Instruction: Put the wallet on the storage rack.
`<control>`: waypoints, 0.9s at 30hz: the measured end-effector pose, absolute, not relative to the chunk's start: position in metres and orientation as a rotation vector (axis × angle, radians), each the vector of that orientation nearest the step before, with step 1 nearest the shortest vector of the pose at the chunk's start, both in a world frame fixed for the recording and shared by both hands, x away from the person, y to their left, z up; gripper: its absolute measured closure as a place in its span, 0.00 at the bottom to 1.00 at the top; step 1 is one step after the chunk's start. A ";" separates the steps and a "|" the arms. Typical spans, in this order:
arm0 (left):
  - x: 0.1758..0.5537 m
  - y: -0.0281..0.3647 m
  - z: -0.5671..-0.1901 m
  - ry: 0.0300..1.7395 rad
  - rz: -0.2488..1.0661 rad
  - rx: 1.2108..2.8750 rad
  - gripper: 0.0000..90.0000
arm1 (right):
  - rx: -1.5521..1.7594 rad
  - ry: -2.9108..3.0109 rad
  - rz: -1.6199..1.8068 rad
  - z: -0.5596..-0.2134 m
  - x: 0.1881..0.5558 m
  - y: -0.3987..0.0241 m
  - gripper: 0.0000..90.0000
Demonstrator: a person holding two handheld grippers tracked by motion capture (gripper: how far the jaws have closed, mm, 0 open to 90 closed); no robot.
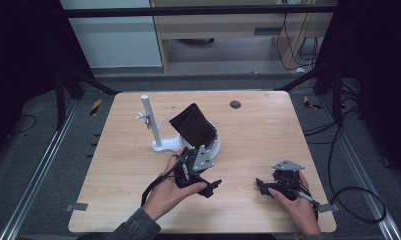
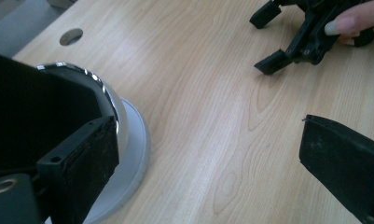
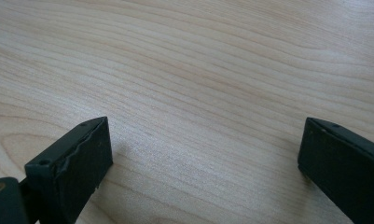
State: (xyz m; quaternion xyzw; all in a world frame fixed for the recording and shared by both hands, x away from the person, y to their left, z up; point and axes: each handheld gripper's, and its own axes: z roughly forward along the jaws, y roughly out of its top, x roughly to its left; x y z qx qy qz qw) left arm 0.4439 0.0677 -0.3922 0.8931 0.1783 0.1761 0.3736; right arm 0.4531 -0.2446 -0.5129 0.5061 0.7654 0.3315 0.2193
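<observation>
Pale wood worktop (image 1: 258,135), dark lab floor and cables around it, cabinet at the back. Nearest us: right gripper (image 1: 262,186) low over bare wood at the near right, jaws spread wide, nothing btwn them; the right gripper view has just wood grain past its jaws. Left gripper (image 1: 200,150) is up mid-worktop, jaws wide apart too, gripping nothing. It sits right at the black pouch (image 1: 192,124), which stands tilted in the round white-and-chrome base (image 1: 214,146). In the left gripper view one jaw is just beside the pouch (image 2: 31,112) and the chrome rim (image 2: 100,86), touching or not, can't tell; the other jaw is well out over open wood. Farther left stands a white post stand (image 1: 150,122), near the base but apart from it. Risk from here, I'd say: the pouch is leaning and looks floppy, so a nudge instead of a clean pinch could tip it out or slide the base into the stand.
</observation>
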 end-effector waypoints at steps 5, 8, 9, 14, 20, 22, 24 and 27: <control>0.445 0.077 -0.406 0.496 0.438 2.274 0.05 | 1.401 2.117 0.915 -0.513 0.453 -0.245 0.04; 0.447 0.087 -0.416 0.530 0.436 2.264 0.05 | 1.405 2.117 0.918 -0.513 0.453 -0.244 0.04; 0.447 0.091 -0.418 0.535 0.437 2.260 0.05 | 1.406 2.117 0.918 -0.513 0.453 -0.244 0.04; 0.449 0.107 -0.430 0.580 0.442 2.242 0.05 | 1.405 2.117 0.918 -0.513 0.453 -0.244 0.04; 0.450 0.132 -0.447 0.664 0.461 2.220 0.05 | 1.406 2.117 0.917 -0.513 0.453 -0.244 0.04; 0.451 0.142 -0.451 0.698 0.485 2.204 0.06 | 1.406 2.116 0.918 -0.513 0.453 -0.244 0.04; 0.452 0.151 -0.455 0.732 0.493 2.201 0.06 | 1.406 2.117 0.918 -0.513 0.453 -0.244 0.04; 0.453 0.164 -0.459 0.764 0.510 2.211 0.06 | 1.407 2.117 0.918 -0.513 0.453 -0.244 0.04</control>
